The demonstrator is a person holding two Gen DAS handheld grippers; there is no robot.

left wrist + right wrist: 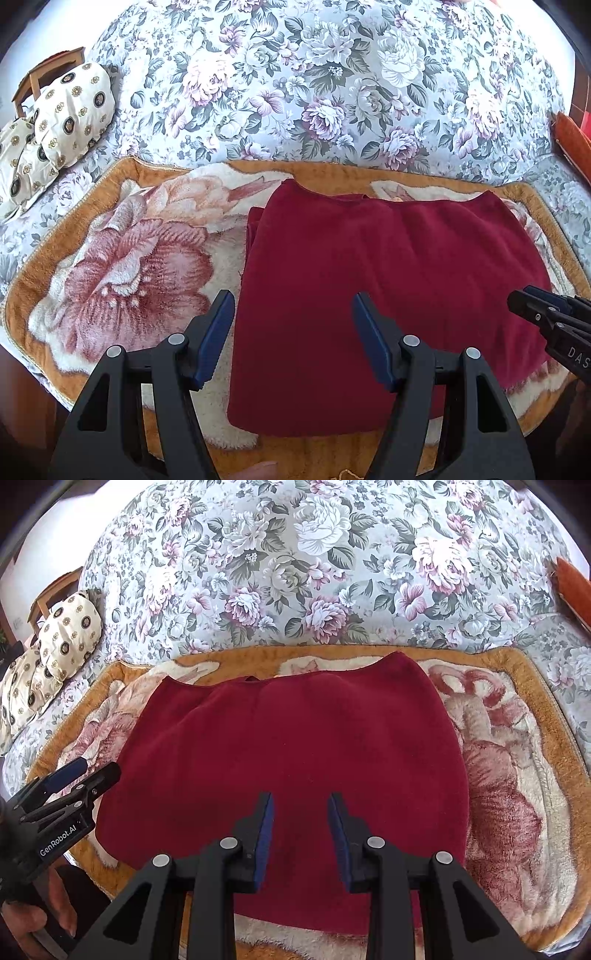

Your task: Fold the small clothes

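Note:
A dark red fleece garment (pixel 369 280) lies flat, folded into a rough rectangle, on a floral plush blanket (pixel 122 258). It also shows in the right wrist view (pixel 295 738). My left gripper (pixel 293 306) is open and empty, hovering over the garment's left edge near its front. My right gripper (pixel 301 805) is open and empty, above the garment's front middle. The right gripper shows at the right edge of the left wrist view (pixel 517 301). The left gripper shows at the left of the right wrist view (pixel 99 771).
The blanket (pixel 517 775) lies on a bed with a flowered cover (pixel 314 92). Two cream patterned pillows (pixel 62 122) and a wooden chair (pixel 44 74) are at the far left. An orange cushion (pixel 572 140) is at the right edge.

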